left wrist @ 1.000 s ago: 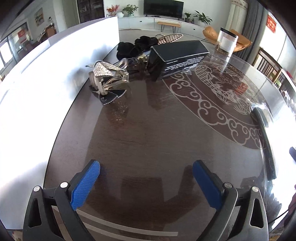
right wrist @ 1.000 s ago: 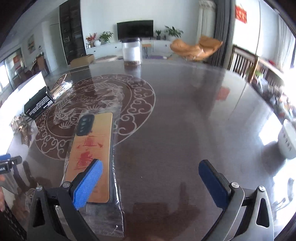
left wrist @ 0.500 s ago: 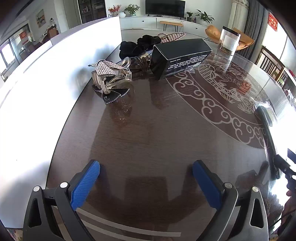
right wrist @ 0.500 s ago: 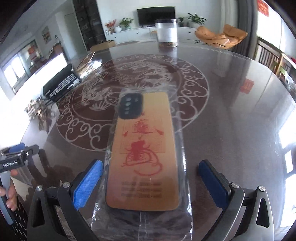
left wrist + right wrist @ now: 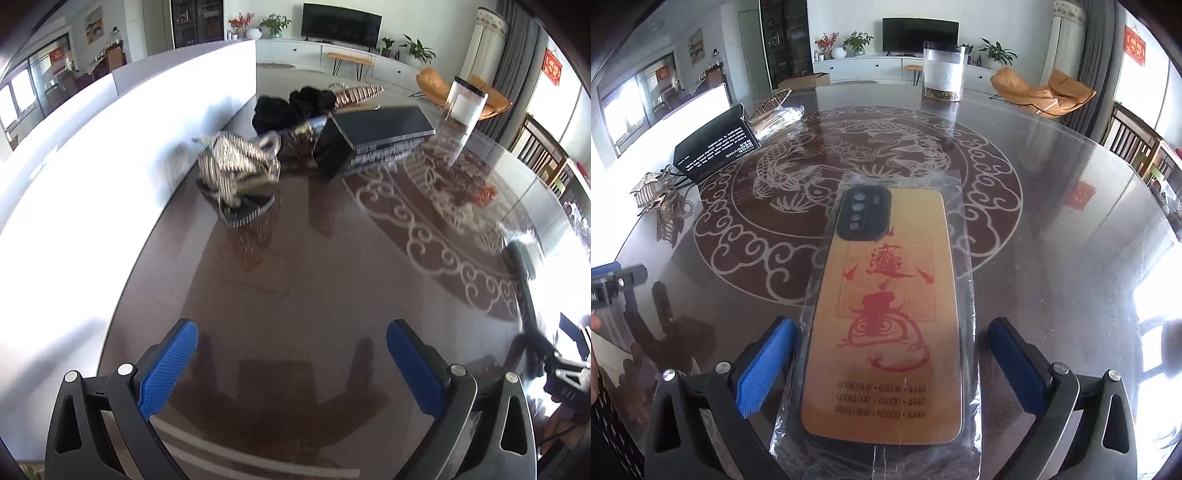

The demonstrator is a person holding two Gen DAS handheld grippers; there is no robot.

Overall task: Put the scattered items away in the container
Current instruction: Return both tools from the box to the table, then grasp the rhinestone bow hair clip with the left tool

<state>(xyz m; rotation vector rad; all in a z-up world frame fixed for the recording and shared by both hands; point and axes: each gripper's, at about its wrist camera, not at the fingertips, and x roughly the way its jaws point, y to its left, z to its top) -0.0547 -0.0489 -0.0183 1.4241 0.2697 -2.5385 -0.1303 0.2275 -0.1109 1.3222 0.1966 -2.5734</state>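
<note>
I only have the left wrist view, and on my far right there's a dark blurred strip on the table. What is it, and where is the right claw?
Observer: It's a phone case sealed in a clear bag. The right claw is open, with one pad on each side of it and not closed on it.
Operator: Which way up is it lying?
Observer: Back up, with red print showing. The camera cutout is at the end away from the claw.
Operator: What's the slatted thing behind the black box?
Observer: I can't identify it. It's in clear wrap, just beyond the black box.
</note>
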